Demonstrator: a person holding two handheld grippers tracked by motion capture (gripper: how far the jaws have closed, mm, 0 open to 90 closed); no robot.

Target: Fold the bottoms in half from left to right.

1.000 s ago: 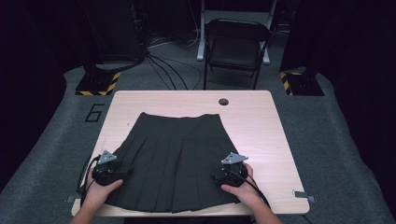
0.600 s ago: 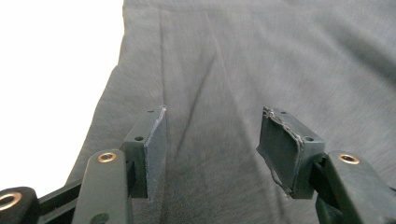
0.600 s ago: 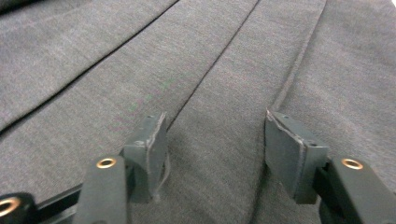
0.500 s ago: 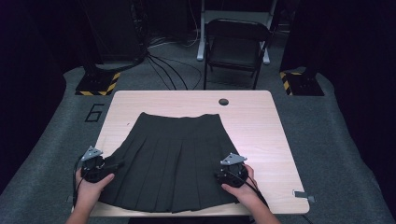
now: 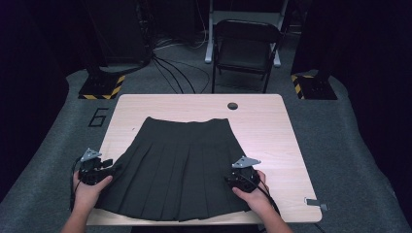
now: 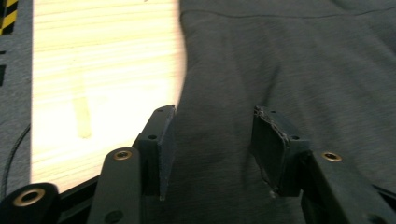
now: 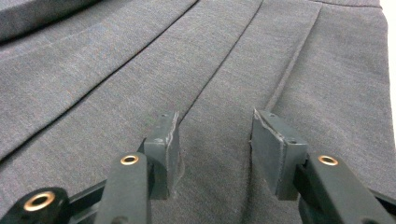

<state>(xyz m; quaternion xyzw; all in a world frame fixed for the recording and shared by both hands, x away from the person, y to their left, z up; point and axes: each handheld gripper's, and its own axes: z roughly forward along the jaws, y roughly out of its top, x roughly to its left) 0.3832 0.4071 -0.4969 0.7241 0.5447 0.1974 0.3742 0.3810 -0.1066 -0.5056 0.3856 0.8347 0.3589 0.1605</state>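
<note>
A dark pleated skirt (image 5: pixel 177 165) lies flat on the light wooden table (image 5: pixel 277 131), waistband toward the far side. My left gripper (image 5: pixel 112 167) is at the skirt's left edge near the hem, held by a hand. In the left gripper view its jaws (image 6: pixel 212 144) stand open over the skirt's cloth (image 6: pixel 289 70), close to the cloth's edge. My right gripper (image 5: pixel 229 178) sits on the skirt's right side near the hem. In the right gripper view the jaws (image 7: pixel 215 147) stand open over the pleats (image 7: pixel 233 70), nothing between them.
A round cable hole (image 5: pixel 232 106) is in the table's far side. A black folding chair (image 5: pixel 245 46) stands behind the table. Striped floor plates (image 5: pixel 99 87) and cables lie on the grey carpet. A small tag (image 5: pixel 316 204) lies at the table's near right corner.
My left gripper has moved outward to the left, from on the skirt to its left edge. The right gripper has stayed in about the same place.
</note>
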